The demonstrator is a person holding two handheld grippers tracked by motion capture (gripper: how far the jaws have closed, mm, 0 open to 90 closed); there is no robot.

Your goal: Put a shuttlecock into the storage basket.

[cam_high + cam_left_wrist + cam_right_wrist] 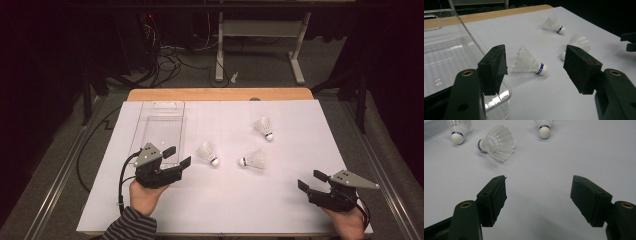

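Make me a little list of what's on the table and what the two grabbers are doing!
shuttlecocks: three, white, lying on the sheet
near shuttlecock: closest to the left gripper, cork toward the person
middle shuttlecock: cork pointing left
far shuttlecock: farthest back
box: clear plastic, nothing seen in it, at the left
left gripper: open, beside the box, facing the near shuttlecock
right gripper: open, holding nothing, at the right
sheet: white, covers the table

Black two-fingered grippers point(177, 156), grey three-cornered plates, black cables, striped sleeve point(131, 226).

Dim room, evenly lit white table point(280, 200), soft shadows, slightly soft focus throughout.
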